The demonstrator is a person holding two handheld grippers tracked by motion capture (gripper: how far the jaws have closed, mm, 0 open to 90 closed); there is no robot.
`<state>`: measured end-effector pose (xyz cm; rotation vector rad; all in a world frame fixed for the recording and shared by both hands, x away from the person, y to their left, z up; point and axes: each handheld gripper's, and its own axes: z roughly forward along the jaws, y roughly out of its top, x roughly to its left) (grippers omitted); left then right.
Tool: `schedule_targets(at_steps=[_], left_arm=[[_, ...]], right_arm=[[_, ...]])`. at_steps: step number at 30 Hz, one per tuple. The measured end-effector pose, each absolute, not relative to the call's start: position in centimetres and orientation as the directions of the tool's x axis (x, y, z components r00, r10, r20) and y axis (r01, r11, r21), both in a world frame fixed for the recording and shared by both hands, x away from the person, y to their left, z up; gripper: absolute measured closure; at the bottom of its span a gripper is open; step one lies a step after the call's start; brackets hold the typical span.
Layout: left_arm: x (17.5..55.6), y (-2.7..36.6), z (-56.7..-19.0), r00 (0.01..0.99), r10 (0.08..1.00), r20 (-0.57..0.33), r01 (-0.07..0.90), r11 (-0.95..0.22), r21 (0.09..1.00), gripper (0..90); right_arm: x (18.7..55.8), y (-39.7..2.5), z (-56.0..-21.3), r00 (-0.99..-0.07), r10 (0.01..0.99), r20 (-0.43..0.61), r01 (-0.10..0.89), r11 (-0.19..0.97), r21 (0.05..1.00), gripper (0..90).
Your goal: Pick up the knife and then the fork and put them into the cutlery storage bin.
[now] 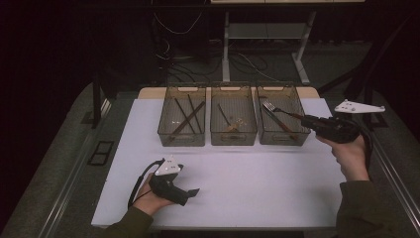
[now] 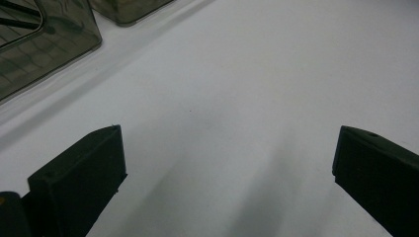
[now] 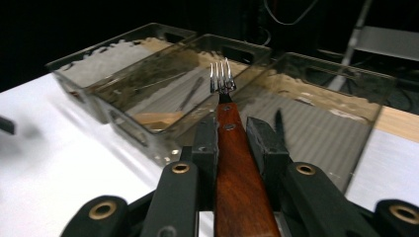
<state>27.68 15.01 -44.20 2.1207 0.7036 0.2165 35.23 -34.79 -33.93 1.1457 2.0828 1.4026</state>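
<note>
Right gripper (image 3: 232, 143) clamps a wooden-handled fork (image 3: 232, 163) above the right bin (image 1: 280, 119). Left gripper (image 2: 227, 173) rests on the table (image 2: 247, 74), jaws wide apart.

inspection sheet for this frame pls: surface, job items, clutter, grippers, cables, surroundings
Surface: white board on the table, bare in front of the bins.
Job's things: fork with a wooden handle, tines over the right bin; left bin holds dark sticks; middle bin holds a dark utensil and a small brown item, too dim to name.
Clutter: nothing seen.
Grippers: right gripper shut on the fork handle; left gripper open, low over the board, holding nothing.
Cables: black cable loops from the left gripper; loose cables on the floor behind the table.
Surroundings: dark room, metal desk legs beyond the bins.
</note>
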Motion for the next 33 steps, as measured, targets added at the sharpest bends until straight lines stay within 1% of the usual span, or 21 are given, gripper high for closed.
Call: schedule_targets(at_steps=[4,16,25,33], left_arm=[[27.7,15.0,-44.2,0.827,0.553,-0.098,0.403,-0.462,0.790,0.0],[27.7,15.0,-44.2,0.828,0.551,-0.100,0.403,-0.461,0.791,0.0],[27.6,14.9,-44.1,0.831,0.547,-0.101,0.401,-0.462,0.791,0.0],[27.6,14.8,-44.2,0.837,0.537,-0.106,0.401,-0.469,0.787,0.0]], right_arm=[[36.1,-35.1,-34.1,-0.557,0.822,0.120,0.431,0.163,0.888,75.6],[39.6,-35.2,-35.6,-0.441,0.885,0.150,0.517,0.114,0.848,75.5],[42.4,-33.3,-37.4,-0.413,0.896,0.163,0.578,0.120,0.807,75.5],[44.5,-31.3,-38.8,-0.384,0.911,0.151,0.626,0.136,0.768,75.5]])
